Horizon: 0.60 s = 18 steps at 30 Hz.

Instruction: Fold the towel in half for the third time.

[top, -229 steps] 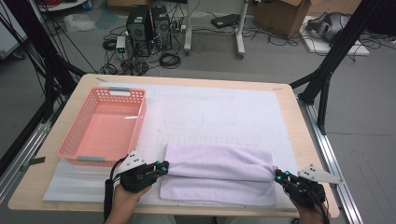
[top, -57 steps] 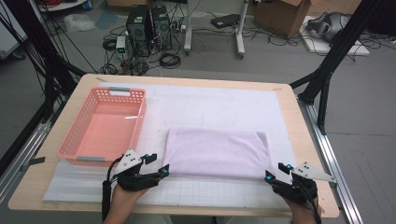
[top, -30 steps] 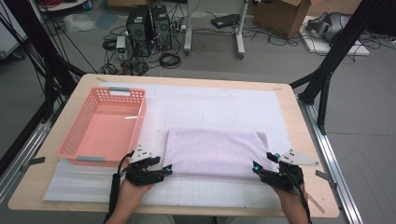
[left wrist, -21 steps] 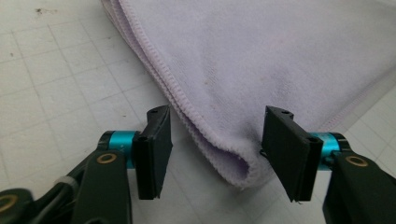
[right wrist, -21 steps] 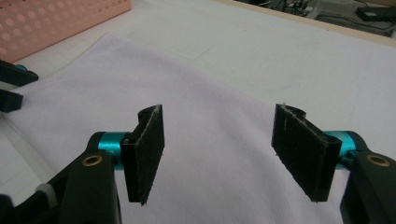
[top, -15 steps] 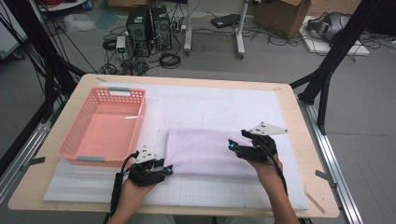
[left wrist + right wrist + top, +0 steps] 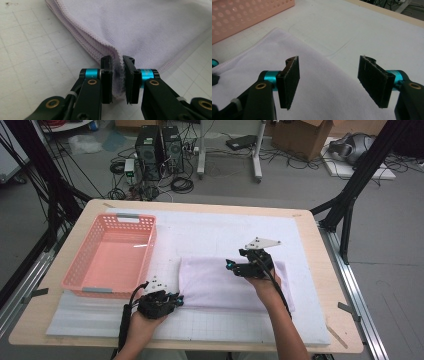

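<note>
Left gripper (image 7: 117, 65): clamped on the near left corner of the folded lilac towel (image 7: 140, 27), pink basket (image 7: 111, 255) just beyond. Right gripper (image 7: 329, 82): jaws wide apart, hovering over the towel's far edge, cloth directly beneath.

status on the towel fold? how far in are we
Done: the lilac towel lies folded into a layered rectangle on the white mat. In hand: the left gripper is shut on the towel's near-left corner, while the right gripper hovers open above its far edge. Left, likely: another fold, then perhaps into the pink basket, which holds nothing yet.
</note>
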{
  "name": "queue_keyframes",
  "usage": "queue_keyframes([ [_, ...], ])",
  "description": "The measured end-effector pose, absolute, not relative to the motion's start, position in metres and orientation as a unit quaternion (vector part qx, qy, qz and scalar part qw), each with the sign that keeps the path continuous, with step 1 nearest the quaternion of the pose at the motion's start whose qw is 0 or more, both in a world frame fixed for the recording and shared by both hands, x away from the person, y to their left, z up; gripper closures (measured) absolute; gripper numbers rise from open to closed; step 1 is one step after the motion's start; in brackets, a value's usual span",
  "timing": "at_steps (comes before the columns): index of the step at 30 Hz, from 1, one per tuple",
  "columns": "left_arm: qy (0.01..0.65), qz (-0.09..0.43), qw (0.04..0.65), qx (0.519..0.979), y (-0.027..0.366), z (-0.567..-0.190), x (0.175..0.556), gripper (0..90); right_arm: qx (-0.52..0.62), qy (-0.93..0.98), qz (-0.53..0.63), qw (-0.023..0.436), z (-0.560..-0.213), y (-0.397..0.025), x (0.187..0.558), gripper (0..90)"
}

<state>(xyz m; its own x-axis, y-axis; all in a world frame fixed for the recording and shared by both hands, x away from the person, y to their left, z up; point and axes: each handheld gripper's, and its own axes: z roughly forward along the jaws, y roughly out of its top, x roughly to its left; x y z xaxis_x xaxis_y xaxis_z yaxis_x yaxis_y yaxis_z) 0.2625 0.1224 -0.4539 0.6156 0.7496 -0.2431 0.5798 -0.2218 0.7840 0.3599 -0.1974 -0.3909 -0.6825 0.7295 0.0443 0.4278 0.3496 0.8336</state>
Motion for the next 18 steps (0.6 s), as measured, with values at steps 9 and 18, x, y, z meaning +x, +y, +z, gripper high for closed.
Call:
queue_keyframes([
  [9, 0.447, 0.082, 0.461, 0.762, 0.124, -0.455, 0.262, 79.3, 0.332, 0.829, 0.428, 0.138, -0.397, -0.159, 0.384, 36.4],
  [18, 0.454, 0.077, 0.465, 0.756, 0.125, -0.455, 0.261, 80.0, 0.299, 0.862, 0.395, 0.11, -0.408, -0.116, 0.403, 39.0],
])
